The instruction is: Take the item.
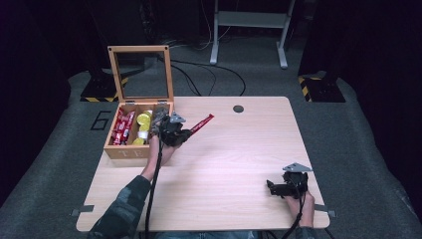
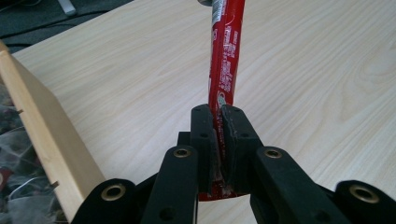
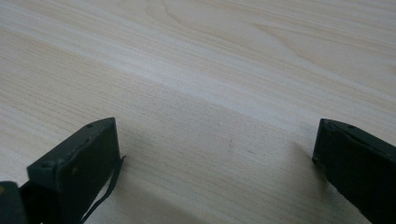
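Left tool [image 2: 218,119]: your jaws are clamped on one end of the red sachet stick [image 2: 225,60]. The stick runs straight out from between the pads, away from you; in the high view it [image 1: 201,123] slants up and to the right of the tool [image 1: 185,130], above the counter [image 1: 239,164]. Its far end is free.

Wooden box [image 1: 130,149]: lid raised, standing at the counter's left edge, just beside your left tool. It holds more red sachets [image 1: 123,127] in the left compartment and yellow items [image 1: 144,119] in the middle one. In the left gripper view the box wall [image 2: 44,135] runs close along the tool's left.

Right tool [image 3: 215,154]: jaws wide apart over bare counter, nothing between them. In the high view it [image 1: 271,186] sits near the counter's right front corner, well apart from the stick.
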A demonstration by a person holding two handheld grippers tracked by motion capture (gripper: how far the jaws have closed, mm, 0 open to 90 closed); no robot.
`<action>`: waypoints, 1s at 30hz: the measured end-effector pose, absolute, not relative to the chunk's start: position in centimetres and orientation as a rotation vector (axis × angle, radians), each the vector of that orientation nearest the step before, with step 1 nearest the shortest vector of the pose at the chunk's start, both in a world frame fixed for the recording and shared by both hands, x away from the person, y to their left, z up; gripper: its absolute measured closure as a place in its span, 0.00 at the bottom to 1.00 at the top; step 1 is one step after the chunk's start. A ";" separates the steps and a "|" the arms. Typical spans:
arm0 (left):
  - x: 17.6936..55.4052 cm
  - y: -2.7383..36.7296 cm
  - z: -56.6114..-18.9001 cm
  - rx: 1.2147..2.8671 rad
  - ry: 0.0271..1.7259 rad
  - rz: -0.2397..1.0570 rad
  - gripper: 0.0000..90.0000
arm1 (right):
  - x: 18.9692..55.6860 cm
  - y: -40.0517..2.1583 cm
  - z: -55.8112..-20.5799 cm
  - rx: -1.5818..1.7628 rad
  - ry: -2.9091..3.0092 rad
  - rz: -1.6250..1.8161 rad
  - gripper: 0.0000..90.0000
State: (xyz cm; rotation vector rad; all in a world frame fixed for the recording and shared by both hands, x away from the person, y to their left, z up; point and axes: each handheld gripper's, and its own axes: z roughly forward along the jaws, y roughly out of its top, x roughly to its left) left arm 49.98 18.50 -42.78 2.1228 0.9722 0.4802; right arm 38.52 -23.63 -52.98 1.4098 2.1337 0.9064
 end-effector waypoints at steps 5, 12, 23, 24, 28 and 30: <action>50.1 17.6 -43.5 2.116 0.968 0.463 0.92 | 38.5 -23.6 -53.0 1.409 2.133 0.908 0.00; 50.1 16.3 -44.5 2.145 0.945 0.439 0.92 | 38.5 -23.6 -53.0 1.409 2.132 0.907 0.00; 50.2 14.6 -45.8 2.151 0.948 0.409 0.92 | 38.5 -23.6 -53.0 1.408 2.132 0.909 0.00; 50.2 14.5 -45.9 2.150 0.949 0.411 0.92 | 38.5 -23.6 -53.0 1.409 2.132 0.909 0.00; 50.4 13.9 -46.6 2.161 0.945 0.398 0.92 | 38.5 -23.6 -53.0 1.409 2.134 0.908 0.00; 50.5 13.6 -46.9 2.169 0.947 0.390 0.92 | 38.5 -23.6 -53.0 1.409 2.133 0.910 0.00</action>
